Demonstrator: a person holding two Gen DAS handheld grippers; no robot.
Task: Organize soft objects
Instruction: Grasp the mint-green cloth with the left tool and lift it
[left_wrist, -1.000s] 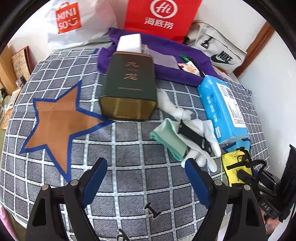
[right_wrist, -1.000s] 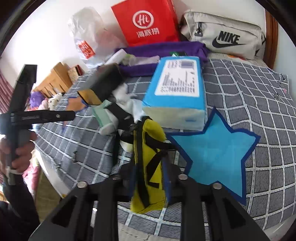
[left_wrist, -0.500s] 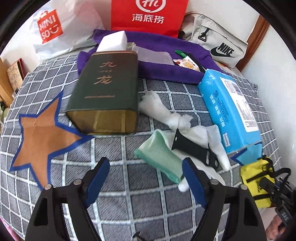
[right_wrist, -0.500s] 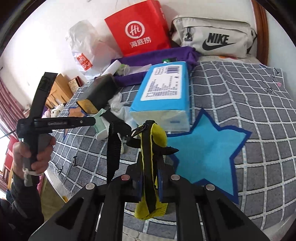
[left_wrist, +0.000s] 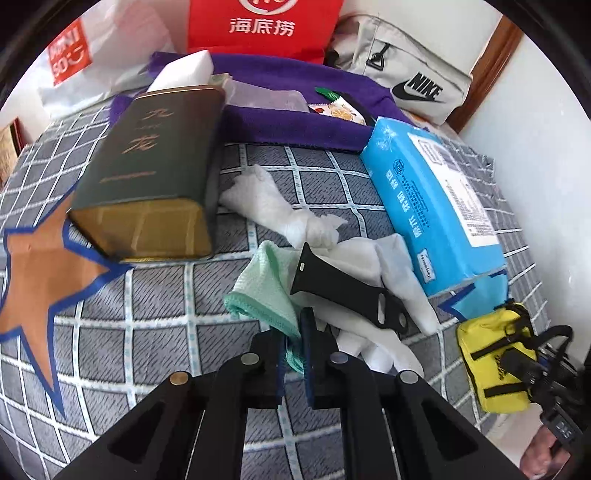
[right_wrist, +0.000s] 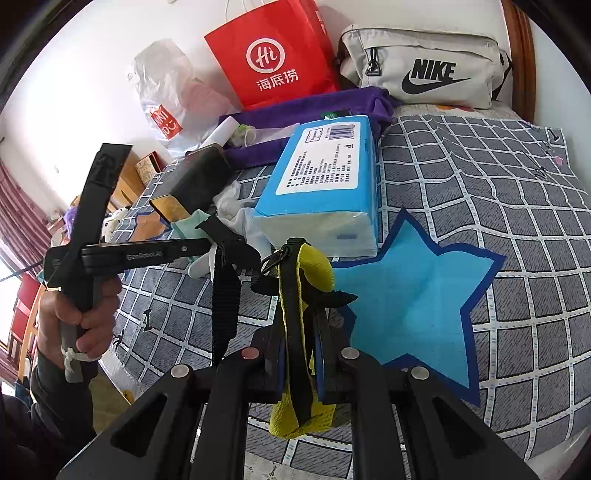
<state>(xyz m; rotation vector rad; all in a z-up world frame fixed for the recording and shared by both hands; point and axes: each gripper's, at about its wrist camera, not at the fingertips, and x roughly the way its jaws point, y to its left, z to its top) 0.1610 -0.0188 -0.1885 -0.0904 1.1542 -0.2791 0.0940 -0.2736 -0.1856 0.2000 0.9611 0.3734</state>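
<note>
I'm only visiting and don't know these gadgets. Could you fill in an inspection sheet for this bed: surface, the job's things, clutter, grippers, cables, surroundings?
Surface: grey checked bedspread with an orange star and a blue star.
Job's things: green cloth, white gloves, crumpled white tissue, yellow pouch.
Clutter: dark tin, blue tissue pack, black strap, purple cloth.
Grippers: left gripper shut on the green cloth's edge; right gripper shut on the yellow pouch, lifted off the bed.
Cables: nothing seen.
Surroundings: red paper bag, grey waist bag, plastic shopping bag against the white wall.
</note>
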